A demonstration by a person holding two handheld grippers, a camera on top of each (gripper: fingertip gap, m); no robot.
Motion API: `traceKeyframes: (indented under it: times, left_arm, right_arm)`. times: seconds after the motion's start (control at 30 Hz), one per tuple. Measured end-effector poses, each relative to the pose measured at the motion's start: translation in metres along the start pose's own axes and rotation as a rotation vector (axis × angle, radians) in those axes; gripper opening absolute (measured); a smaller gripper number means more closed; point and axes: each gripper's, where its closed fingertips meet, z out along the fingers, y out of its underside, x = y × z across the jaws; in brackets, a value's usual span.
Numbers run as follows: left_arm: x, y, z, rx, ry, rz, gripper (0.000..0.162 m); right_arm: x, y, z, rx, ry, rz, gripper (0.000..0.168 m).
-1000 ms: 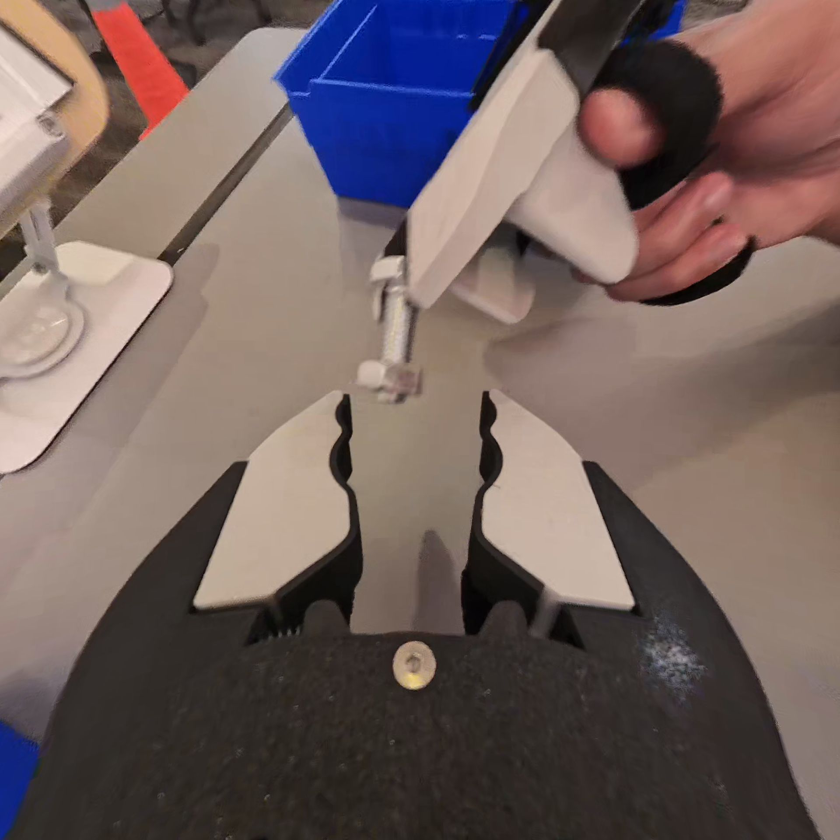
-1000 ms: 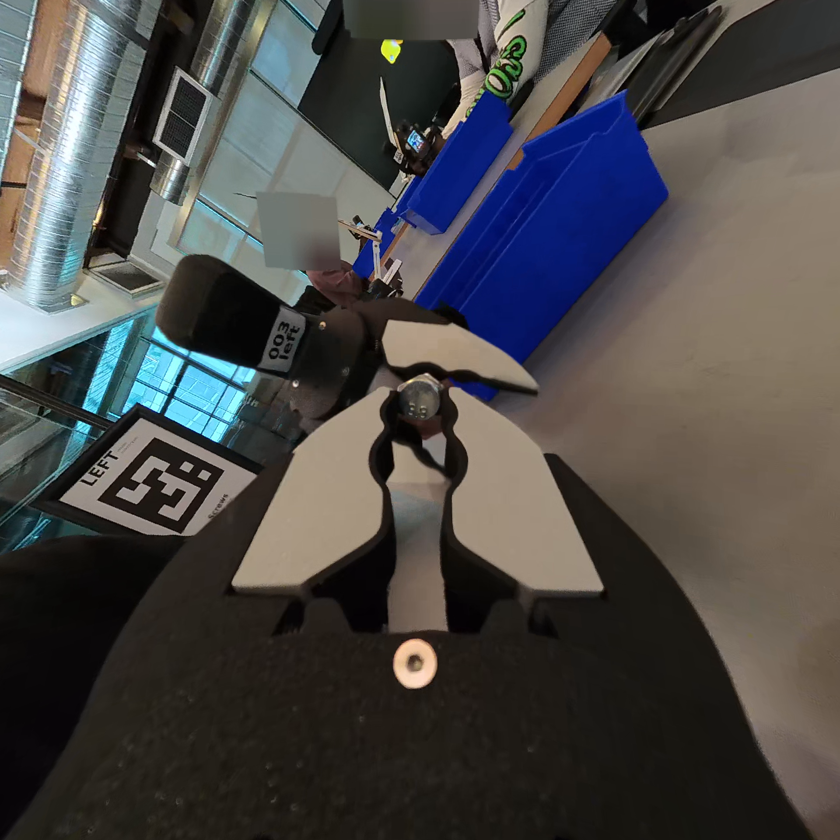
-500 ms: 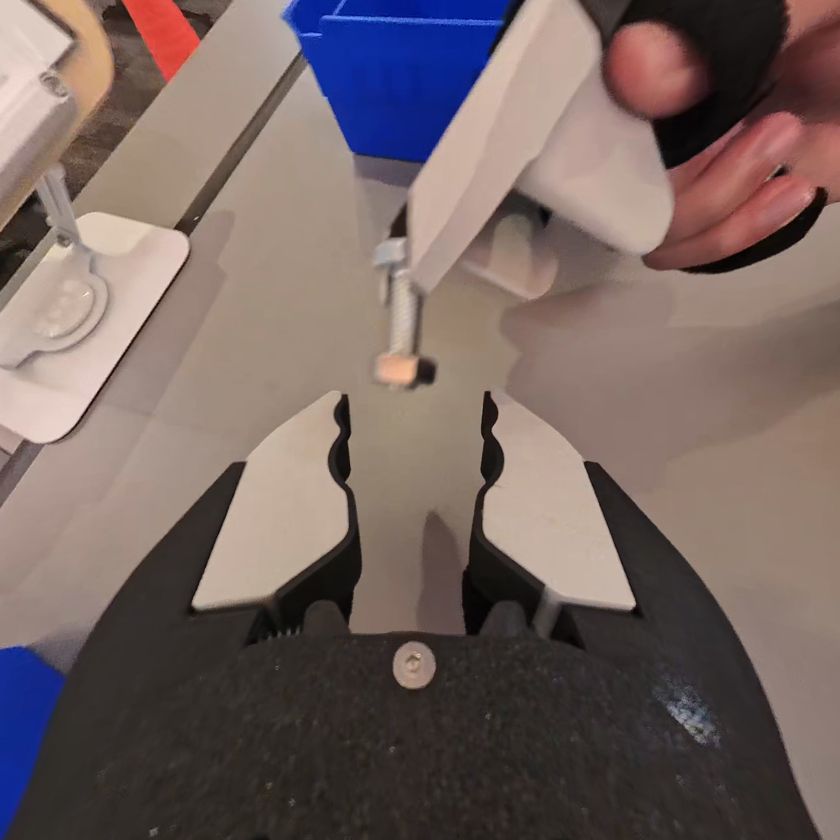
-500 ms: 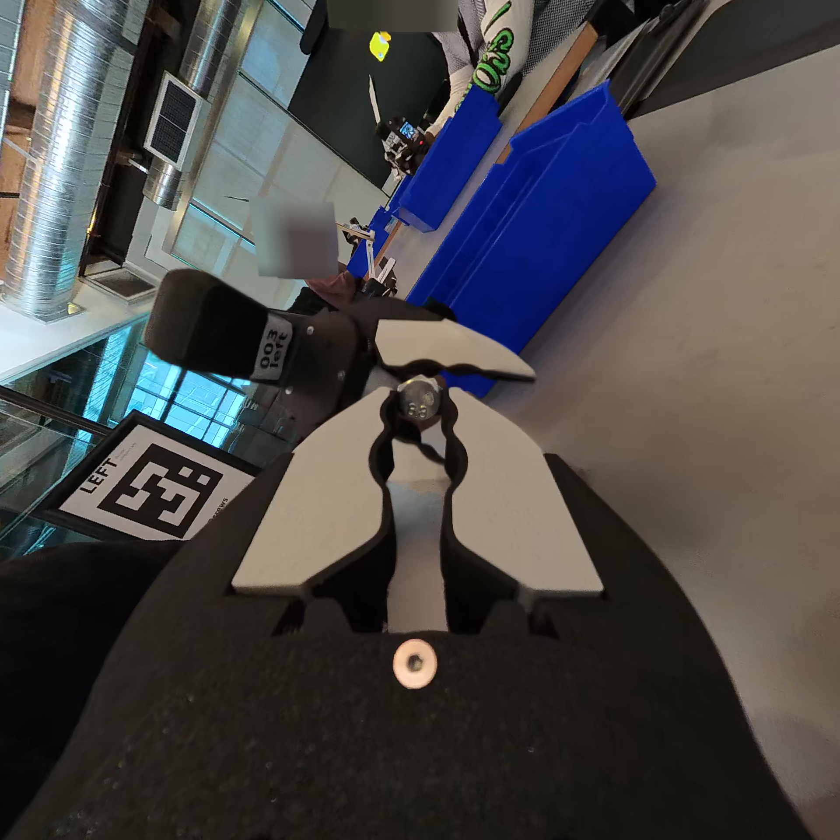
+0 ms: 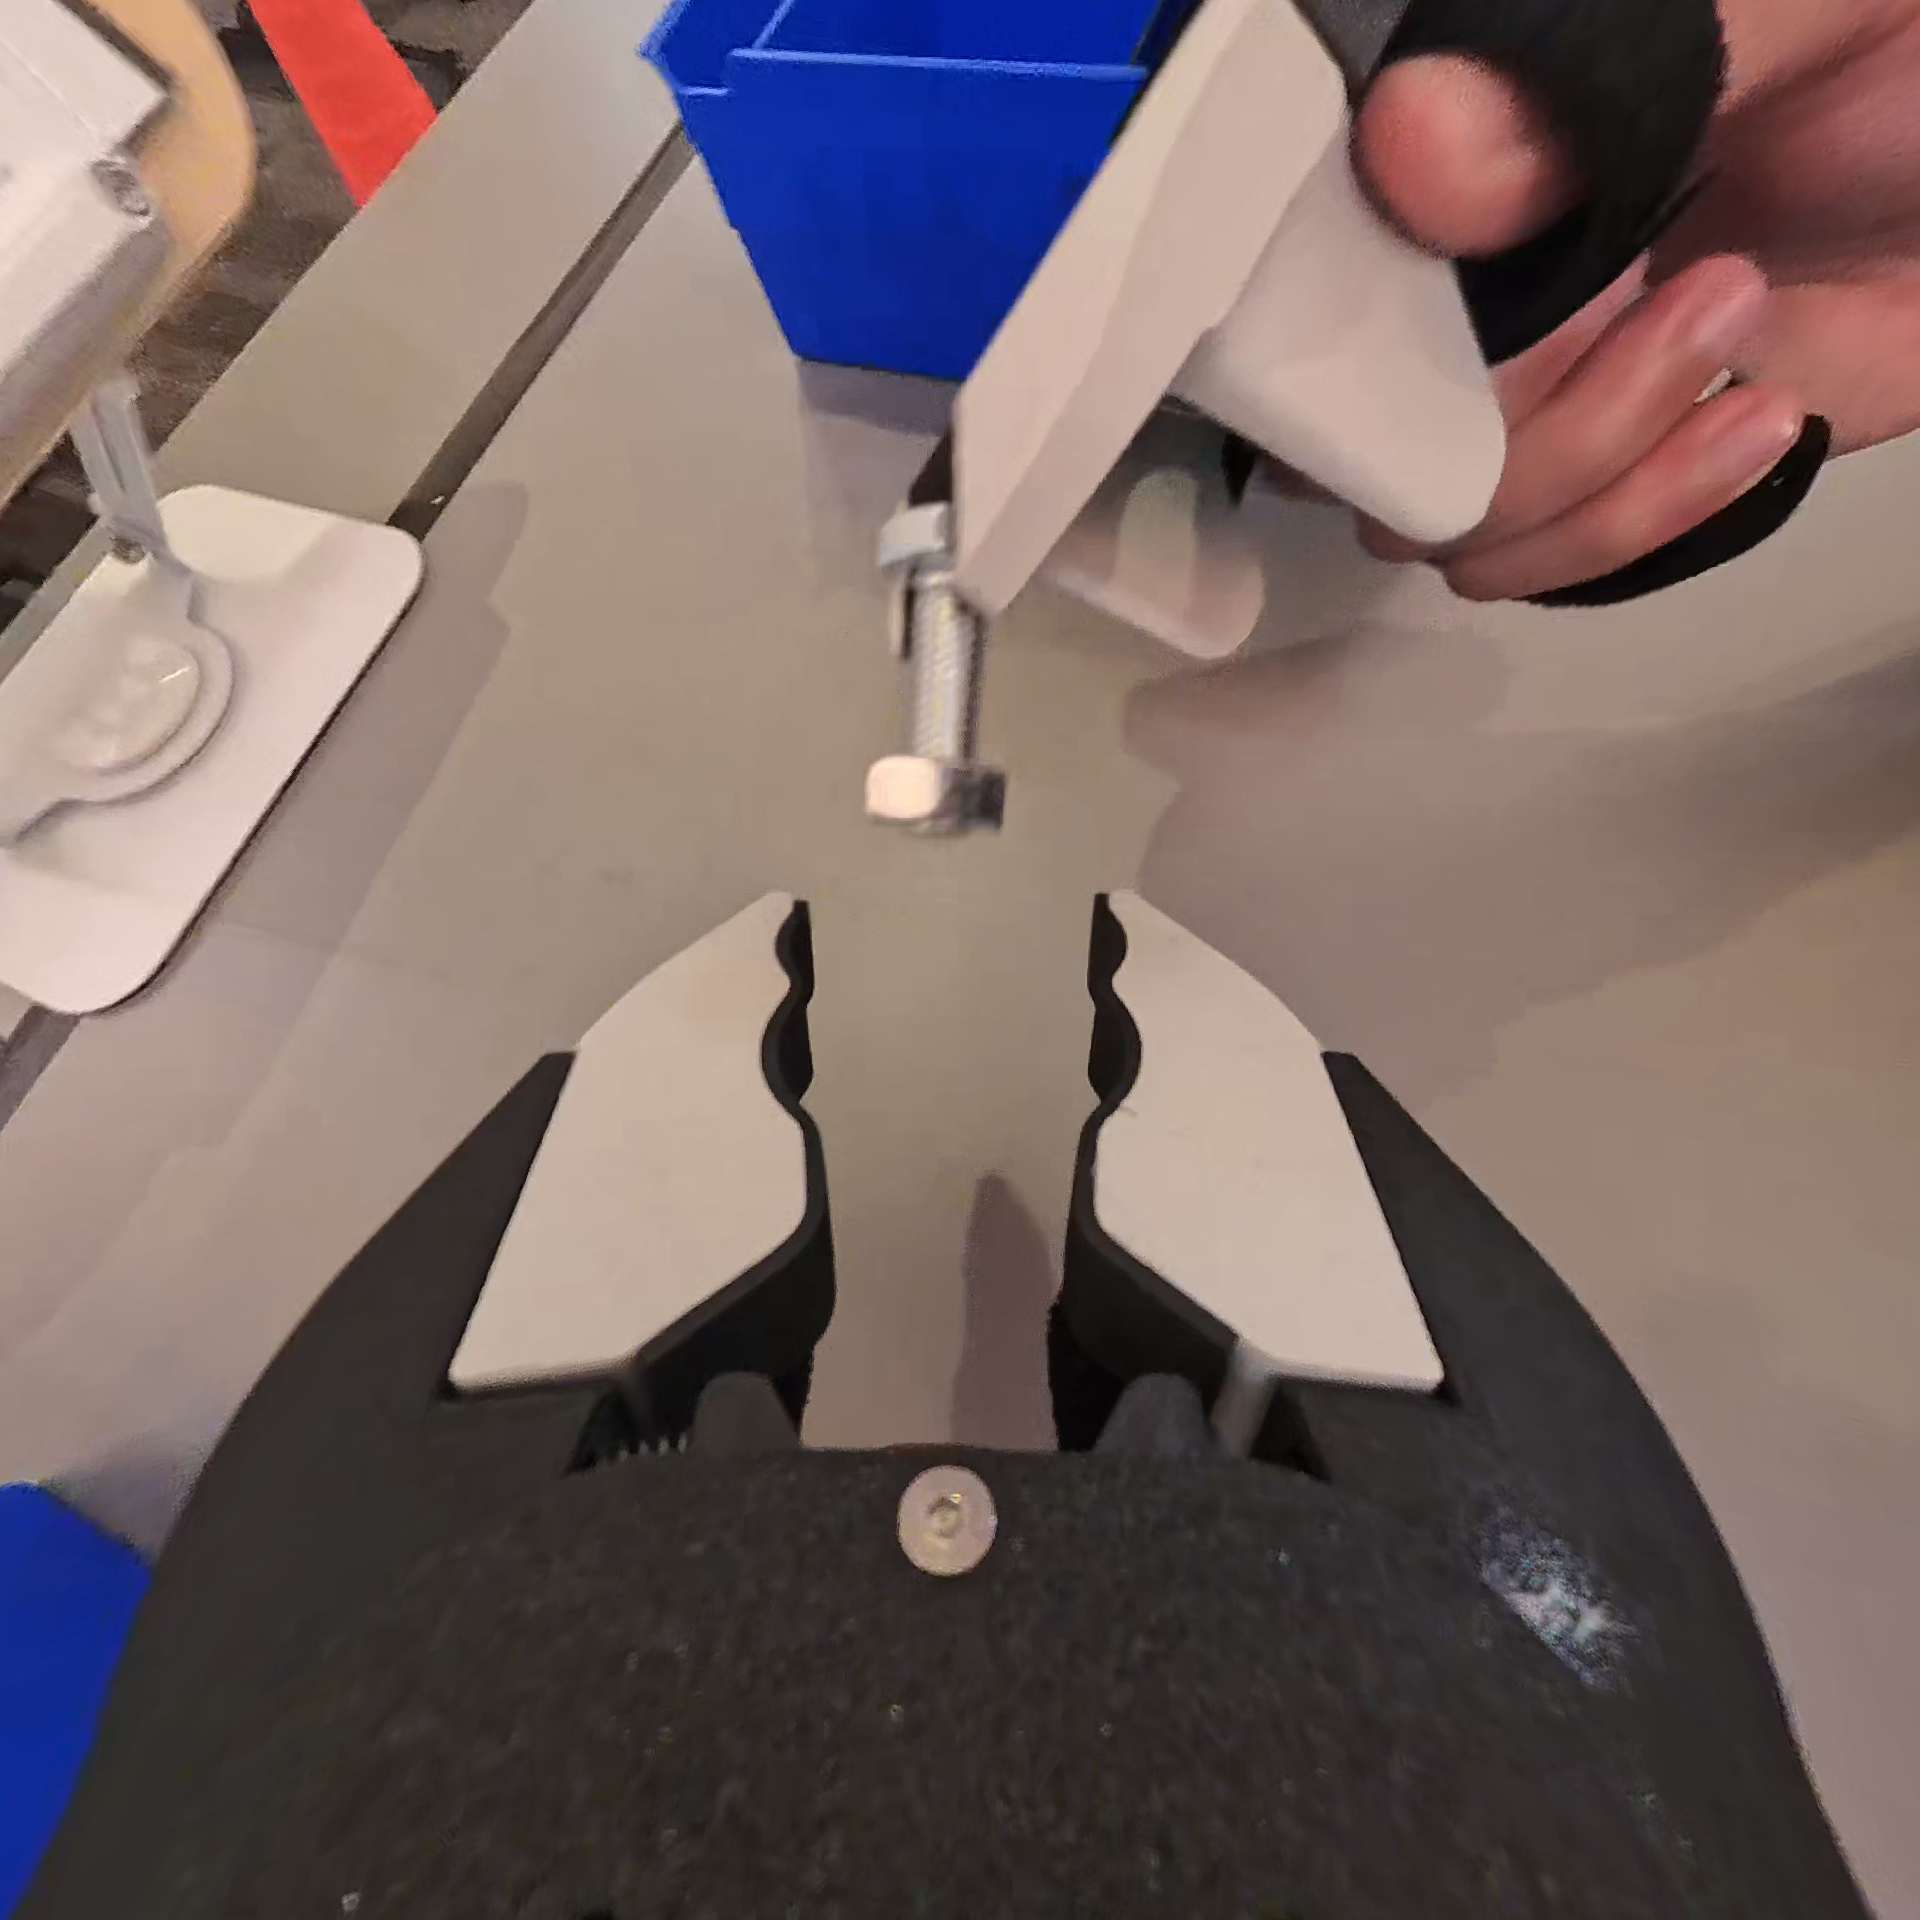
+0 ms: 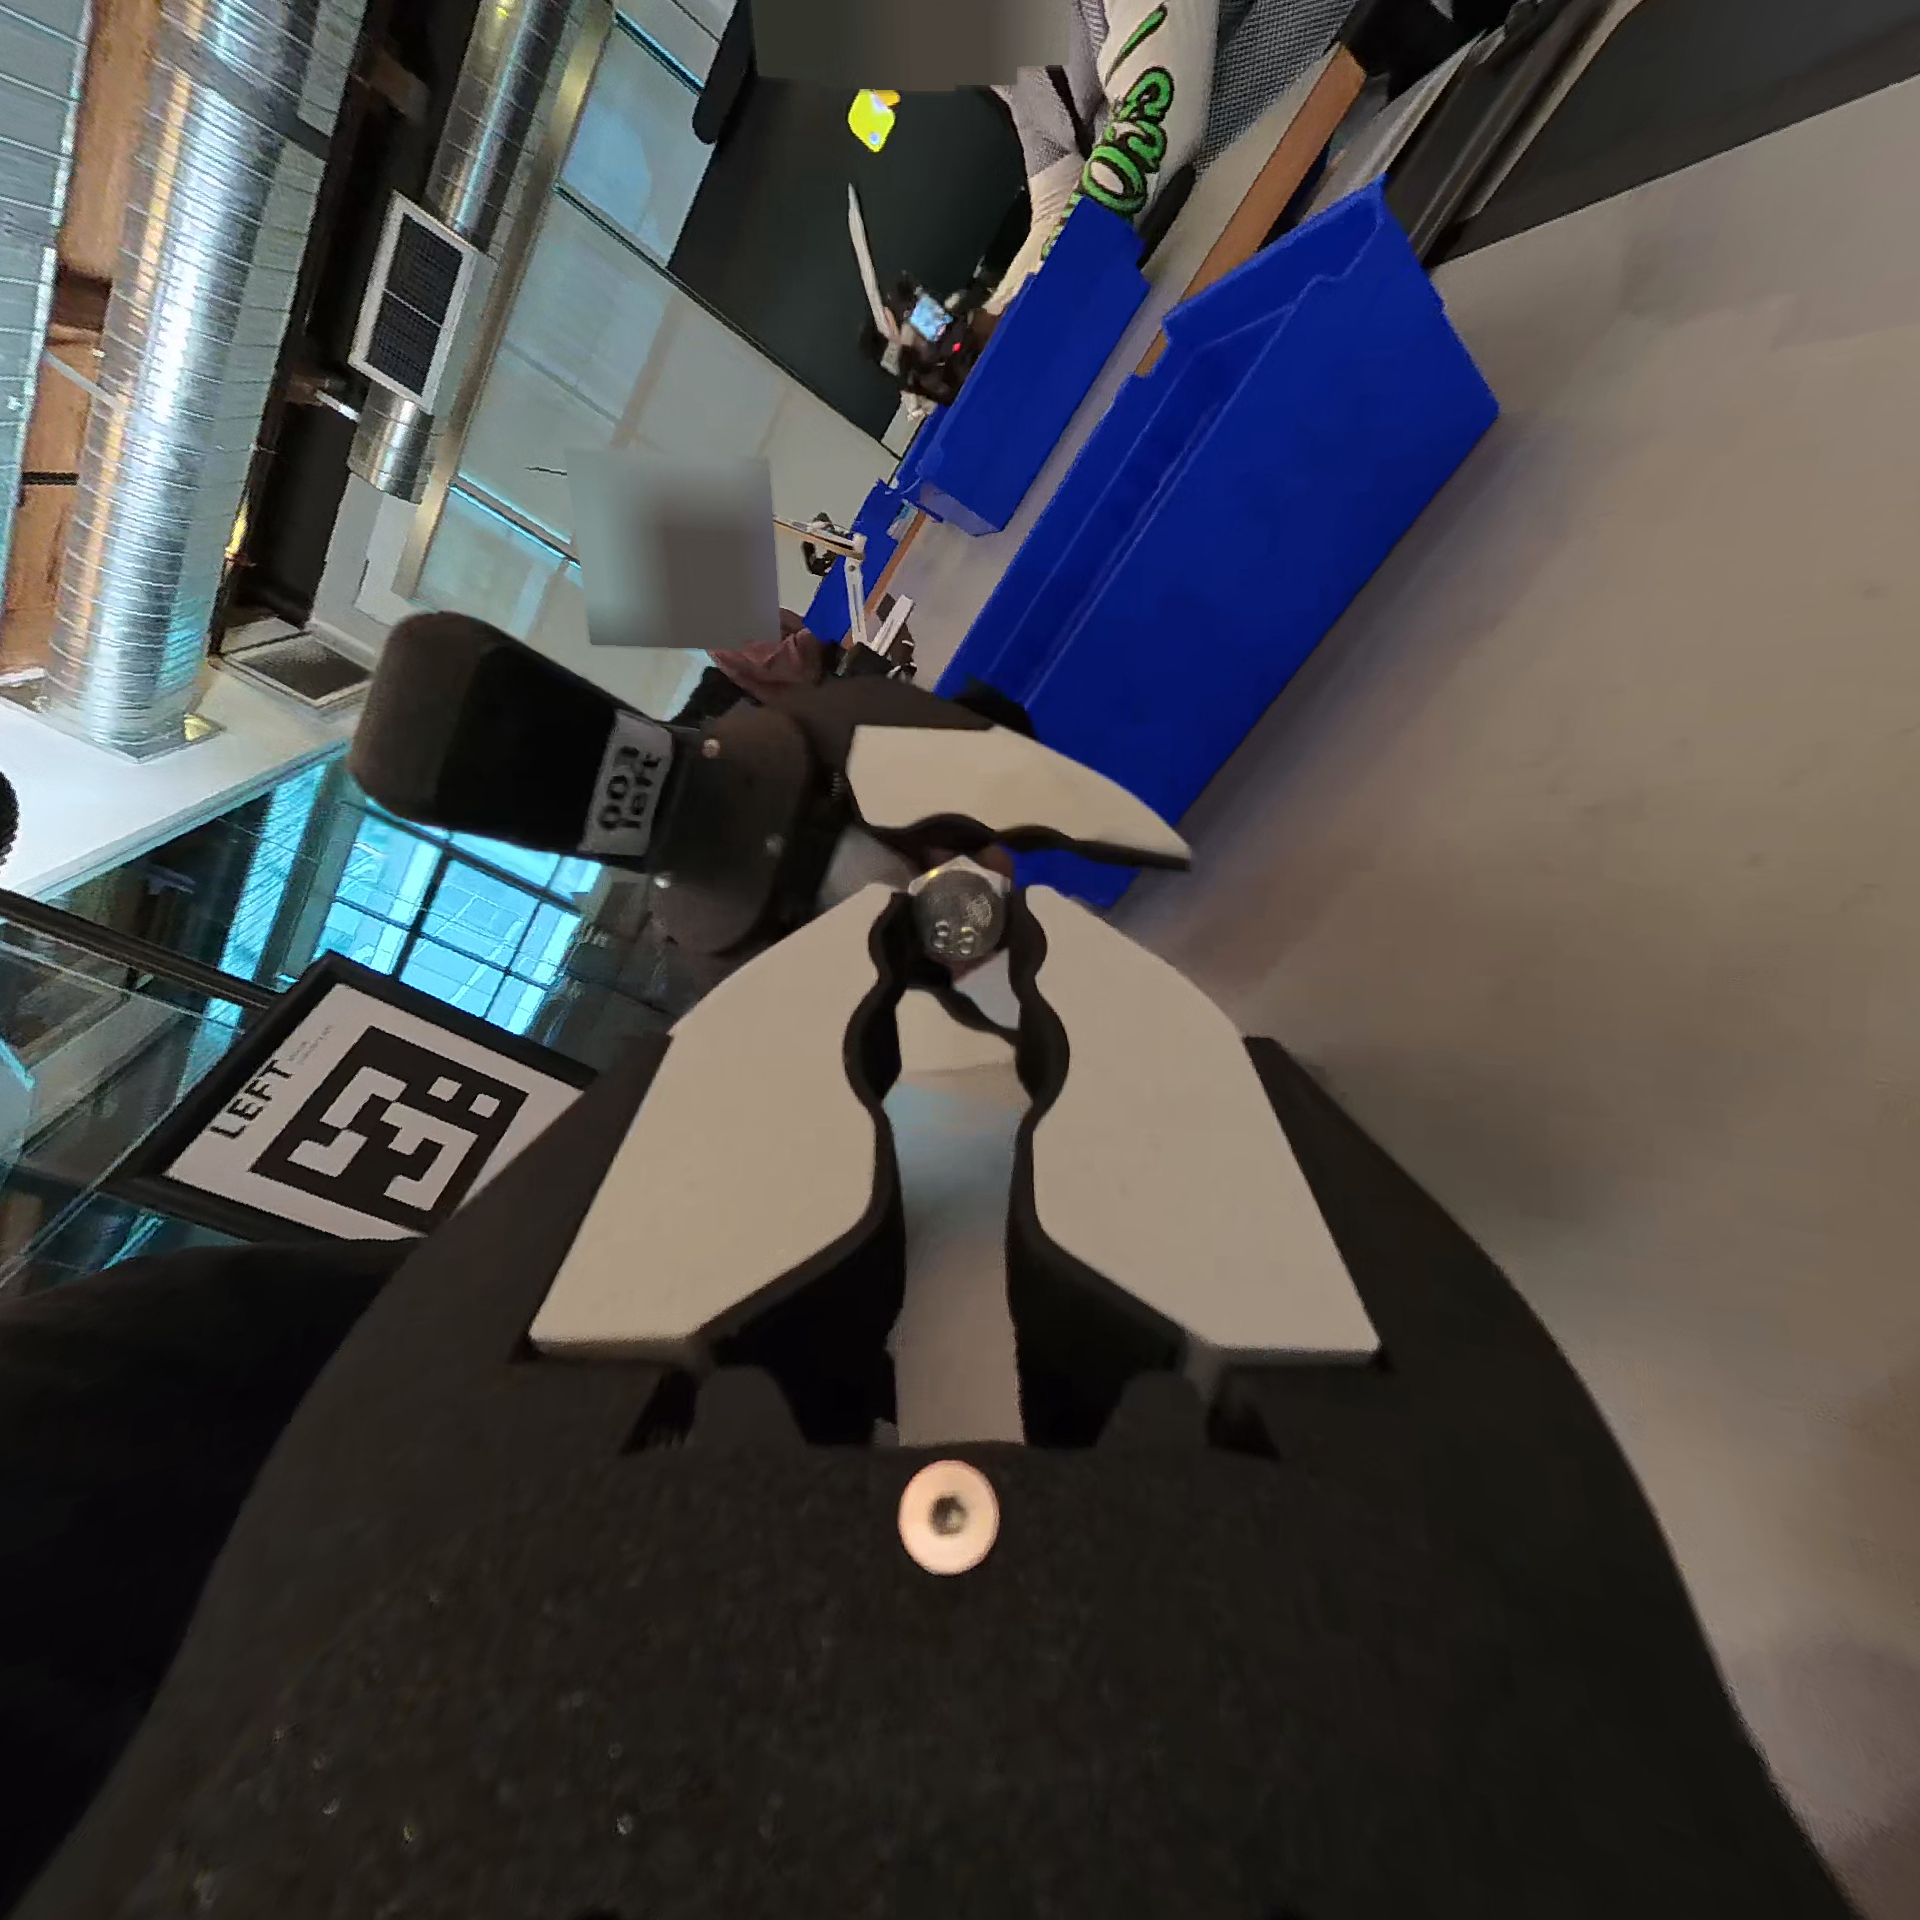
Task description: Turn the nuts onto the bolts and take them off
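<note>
One bolt (image 5: 940, 681) with one nut (image 5: 935, 795) at its near end — held above the table (image 5: 1455, 987). Right gripper (image 6: 958, 925) clamps the bolt's head; left gripper (image 5: 943, 920), jaws apart, holds nothing just below the nut. One blue bin (image 5: 914, 177), cut off above.

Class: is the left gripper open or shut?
Open. The left gripper's fingers stand apart, nothing between them; the bolt hangs beyond.
</note>
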Motion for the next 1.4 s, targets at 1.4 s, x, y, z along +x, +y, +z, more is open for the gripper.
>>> traceKeyframes:
  times: [1.4]
  left_arm:
    - [-0.001,-0.006,0.006,-0.019,-0.074,0.053,0.055]
  right_arm:
    - [-0.006,0.003,0.003,-0.003,-0.053,0.050,0.017]
